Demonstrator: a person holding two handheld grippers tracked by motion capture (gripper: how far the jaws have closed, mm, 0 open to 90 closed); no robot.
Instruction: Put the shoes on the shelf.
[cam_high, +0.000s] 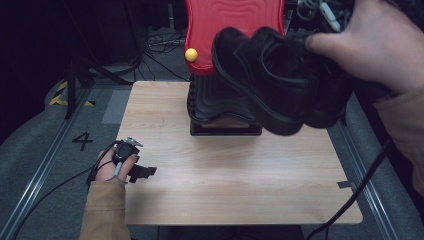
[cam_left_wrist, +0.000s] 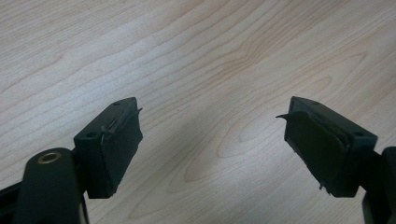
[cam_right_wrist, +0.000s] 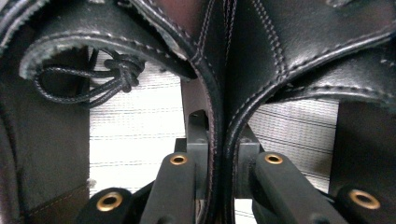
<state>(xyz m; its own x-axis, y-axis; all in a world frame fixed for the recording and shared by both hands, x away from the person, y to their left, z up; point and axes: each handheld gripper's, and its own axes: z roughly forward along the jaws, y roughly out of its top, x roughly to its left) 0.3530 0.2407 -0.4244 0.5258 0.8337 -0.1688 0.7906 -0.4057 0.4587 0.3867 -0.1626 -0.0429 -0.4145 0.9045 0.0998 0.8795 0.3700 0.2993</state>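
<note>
A pair of black leather lace-up shoes (cam_high: 270, 80) hangs in the air over the table's back right, under the person's right hand (cam_high: 385, 45). In the right gripper view my right gripper (cam_right_wrist: 223, 135) is shut on the two shoes' inner walls (cam_right_wrist: 299, 51), pressed side by side, with a knotted lace (cam_right_wrist: 93, 79) at the left. My left gripper (cam_high: 143, 171) rests low at the table's left edge, held by the left hand. It (cam_left_wrist: 212, 135) stands open over bare wood with nothing between its fingers (cam_left_wrist: 116, 144).
A red-and-black stand (cam_high: 225, 30) with a yellow ball (cam_high: 191, 54) sits at the back middle of the wooden table (cam_high: 235, 175). Cables (cam_high: 350, 200) trail off the right edge. Grey floor with rails surrounds the table.
</note>
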